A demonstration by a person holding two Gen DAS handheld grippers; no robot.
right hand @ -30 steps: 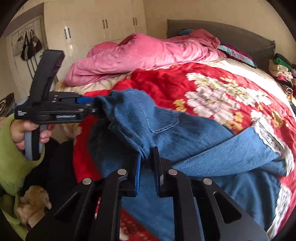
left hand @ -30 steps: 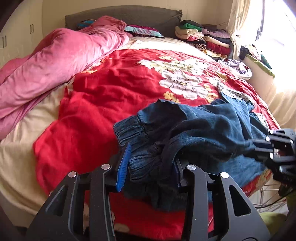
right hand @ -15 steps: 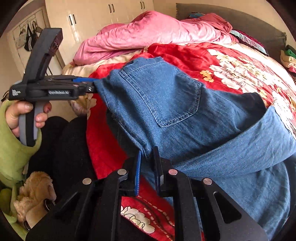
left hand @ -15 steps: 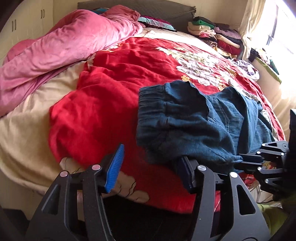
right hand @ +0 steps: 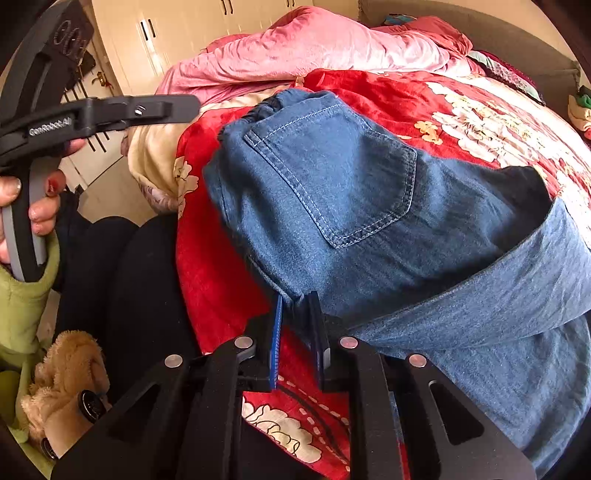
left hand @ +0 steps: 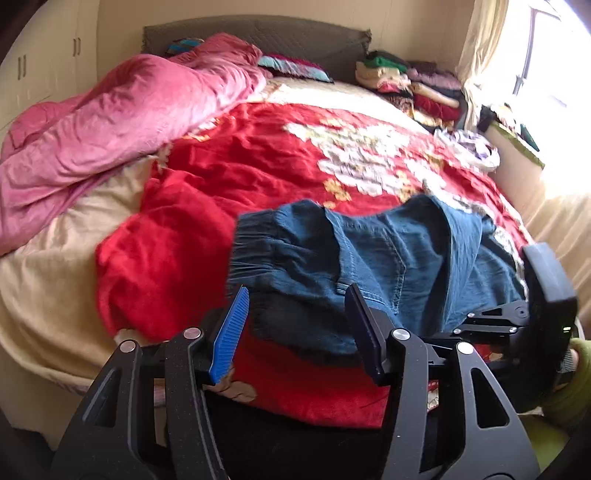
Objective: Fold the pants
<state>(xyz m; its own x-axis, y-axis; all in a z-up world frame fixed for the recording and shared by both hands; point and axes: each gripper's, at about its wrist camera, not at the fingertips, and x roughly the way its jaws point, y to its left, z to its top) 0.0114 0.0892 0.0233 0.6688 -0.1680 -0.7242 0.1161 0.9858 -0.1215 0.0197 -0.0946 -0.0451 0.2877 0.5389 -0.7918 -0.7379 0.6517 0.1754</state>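
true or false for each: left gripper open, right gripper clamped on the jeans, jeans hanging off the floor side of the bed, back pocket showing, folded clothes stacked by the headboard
1. The left gripper is open. True.
2. The right gripper is shut on the jeans. True.
3. The jeans have slid to the floor. False: they lie on the red floral bedspread.
4. A back pocket faces up. True.
5. The folded clothes sit at the foot of the bed. False: they are stacked near the headboard.

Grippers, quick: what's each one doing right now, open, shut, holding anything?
Left gripper: open, holding nothing; jeans lie just ahead of it.
Right gripper: shut on the jeans' edge.
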